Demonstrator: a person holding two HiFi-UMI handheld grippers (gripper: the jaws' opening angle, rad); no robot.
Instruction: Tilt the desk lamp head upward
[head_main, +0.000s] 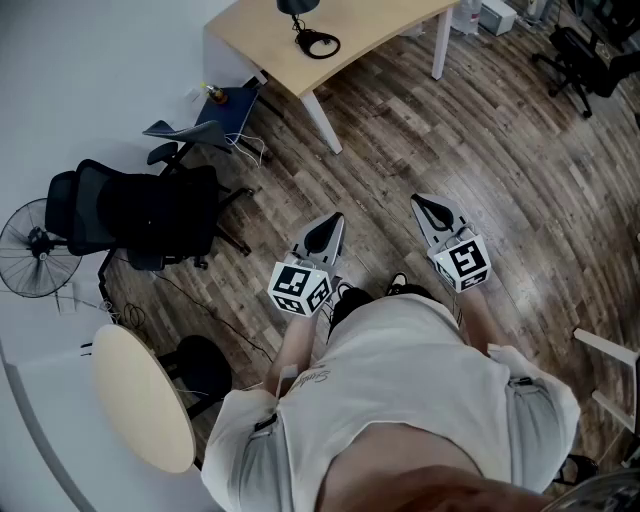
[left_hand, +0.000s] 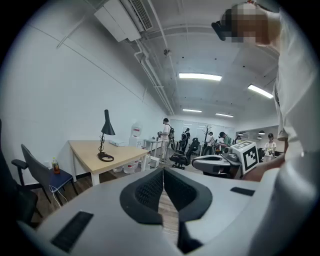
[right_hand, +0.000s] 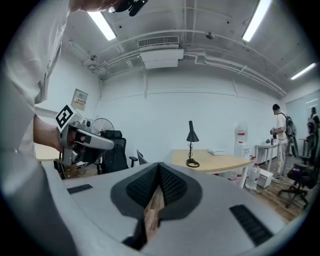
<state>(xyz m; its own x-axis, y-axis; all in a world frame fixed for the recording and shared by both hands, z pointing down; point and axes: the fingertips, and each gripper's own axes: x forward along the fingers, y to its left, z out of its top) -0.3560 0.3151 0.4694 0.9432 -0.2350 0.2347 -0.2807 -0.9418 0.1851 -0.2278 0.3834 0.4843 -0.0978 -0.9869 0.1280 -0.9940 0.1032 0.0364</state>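
Note:
A black desk lamp (left_hand: 105, 136) stands on a light wooden desk (left_hand: 120, 156) several steps ahead, its cone head pointing down. The right gripper view shows the same lamp (right_hand: 191, 144) on that desk (right_hand: 220, 161). From above only the lamp's round base (head_main: 318, 43) and part of its head show, at the top edge. My left gripper (head_main: 327, 226) and right gripper (head_main: 428, 207) are held side by side at waist height, far short of the desk. Both are shut with nothing between the pads, as seen in the left gripper (left_hand: 162, 171) and right gripper (right_hand: 159, 166) views.
A black office chair (head_main: 140, 215) and a floor fan (head_main: 35, 250) stand to my left, with a round table (head_main: 145, 395) nearer. A blue chair (head_main: 215, 115) sits by the desk's left end. Several people (left_hand: 166, 132) and more desks are farther off. Wooden floor lies between me and the desk.

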